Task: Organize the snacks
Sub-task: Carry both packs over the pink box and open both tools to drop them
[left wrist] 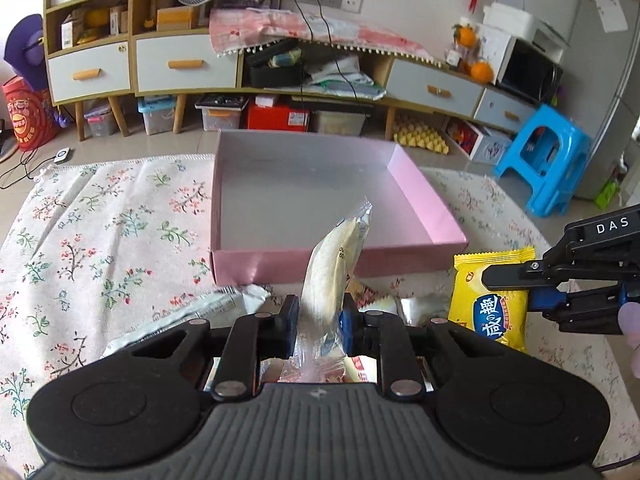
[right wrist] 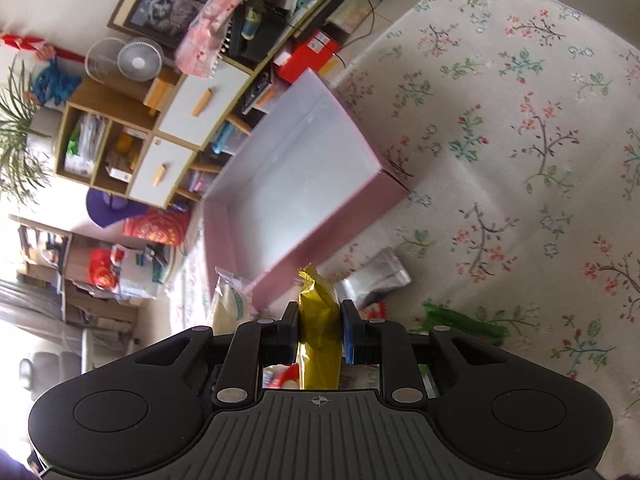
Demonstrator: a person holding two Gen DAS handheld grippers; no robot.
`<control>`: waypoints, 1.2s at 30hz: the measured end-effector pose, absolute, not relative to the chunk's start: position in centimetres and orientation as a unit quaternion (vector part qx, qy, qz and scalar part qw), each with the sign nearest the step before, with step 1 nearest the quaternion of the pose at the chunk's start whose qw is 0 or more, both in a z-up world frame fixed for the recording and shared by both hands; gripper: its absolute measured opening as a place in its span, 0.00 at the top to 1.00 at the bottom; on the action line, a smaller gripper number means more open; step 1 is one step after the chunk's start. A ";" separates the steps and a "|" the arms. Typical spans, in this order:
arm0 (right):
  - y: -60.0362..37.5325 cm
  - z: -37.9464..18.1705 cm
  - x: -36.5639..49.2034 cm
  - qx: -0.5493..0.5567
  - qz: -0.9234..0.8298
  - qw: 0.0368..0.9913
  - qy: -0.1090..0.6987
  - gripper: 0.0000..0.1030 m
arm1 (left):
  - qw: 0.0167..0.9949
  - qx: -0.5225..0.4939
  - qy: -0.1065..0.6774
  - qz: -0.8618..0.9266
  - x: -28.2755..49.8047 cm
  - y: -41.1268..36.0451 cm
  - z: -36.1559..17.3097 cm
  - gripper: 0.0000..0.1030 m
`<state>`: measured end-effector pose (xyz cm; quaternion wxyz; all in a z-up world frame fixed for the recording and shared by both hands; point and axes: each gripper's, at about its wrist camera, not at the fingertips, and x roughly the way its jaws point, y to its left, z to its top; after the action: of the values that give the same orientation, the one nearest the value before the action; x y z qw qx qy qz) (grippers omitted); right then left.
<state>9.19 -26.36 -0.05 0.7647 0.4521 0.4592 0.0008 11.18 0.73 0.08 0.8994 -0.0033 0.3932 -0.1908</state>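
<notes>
My left gripper point(left wrist: 318, 326) is pinched on a clear-wrapped pale snack packet point(left wrist: 334, 268), which stands upright between the pads and leans a little right, its crimped top edge rising above the near wall of the pink box point(left wrist: 340, 266). My right gripper point(right wrist: 319, 330) is clamped on a yellow snack packet point(right wrist: 320, 320) — in the left wrist view that packet point(left wrist: 490, 296) hangs just right of the box's near right corner, close to the corner but apart from it. The box sits open-topped on the floral cloth point(left wrist: 100, 240), its inside bare and grey-white, its four walls low. I see open cloth to the left of the box and, in the right wrist view, a wide stretch of it point(right wrist: 520, 140) past the box's far side. Near my grippers the room is tighter: a silver packet point(right wrist: 380, 276) lies against the box's near wall, a green bundle point(right wrist: 460, 320) lies beside my right fingers, and a flat white wrapper point(left wrist: 192, 312) lies by my left — all on the cloth.
</notes>
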 end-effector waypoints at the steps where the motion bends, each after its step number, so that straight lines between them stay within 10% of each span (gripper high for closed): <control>1: -26.4 0.1 9.3 0.455 0.000 0.765 0.456 0.80 | 0.901 -0.007 0.390 -0.189 11.3 0.8 0.2 0.82; 36: -28.1 -3.2 19.0 0.427 -0.043 0.814 0.392 0.80 | 0.908 0.000 0.383 -0.170 19.3 0.7 -2.9 0.82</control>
<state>19.01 -28.11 -3.22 0.8137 0.4268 0.3922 -0.0430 19.27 0.69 -2.94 0.9081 0.0005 0.3827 -0.1698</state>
